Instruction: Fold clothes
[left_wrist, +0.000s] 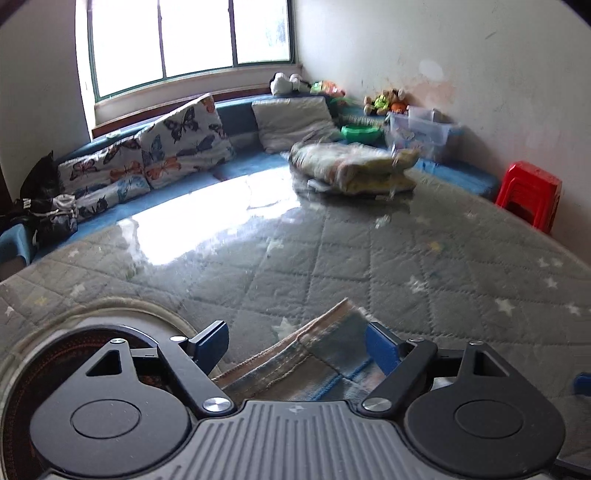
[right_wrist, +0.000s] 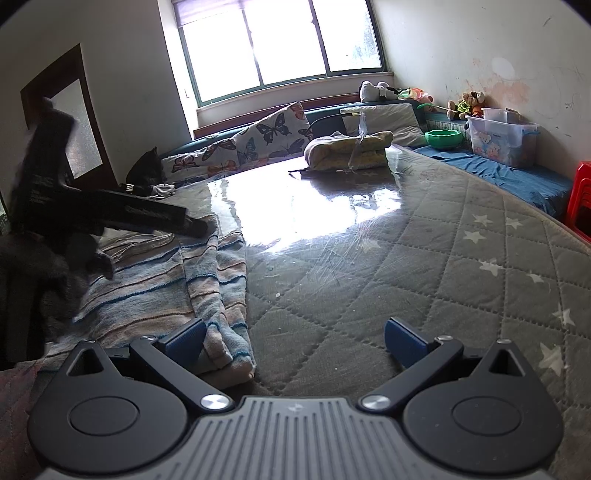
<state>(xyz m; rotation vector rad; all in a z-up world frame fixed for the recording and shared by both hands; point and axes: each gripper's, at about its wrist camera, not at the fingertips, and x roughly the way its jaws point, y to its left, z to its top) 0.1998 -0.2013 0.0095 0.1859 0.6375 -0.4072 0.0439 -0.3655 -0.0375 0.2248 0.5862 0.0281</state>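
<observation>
A striped blue-and-beige garment (right_wrist: 162, 280) lies partly folded on the left of a grey quilted table cover (right_wrist: 424, 258). In the left wrist view a corner of the striped garment (left_wrist: 303, 365) lies between the fingers of my left gripper (left_wrist: 297, 349), which is open just above it. My right gripper (right_wrist: 295, 341) is open, its left finger (right_wrist: 186, 341) beside the garment's near folded edge, its right finger over bare quilt. The left gripper's dark body (right_wrist: 74, 206) shows at far left in the right wrist view, above the garment.
A folded yellowish blanket (left_wrist: 354, 168) sits at the table's far side. Butterfly cushions (left_wrist: 166, 147), a grey pillow (left_wrist: 295, 120), a green bowl (right_wrist: 443, 137), a clear storage box (right_wrist: 500, 138) and toys line the blue bench. A red stool (left_wrist: 530, 195) stands at right.
</observation>
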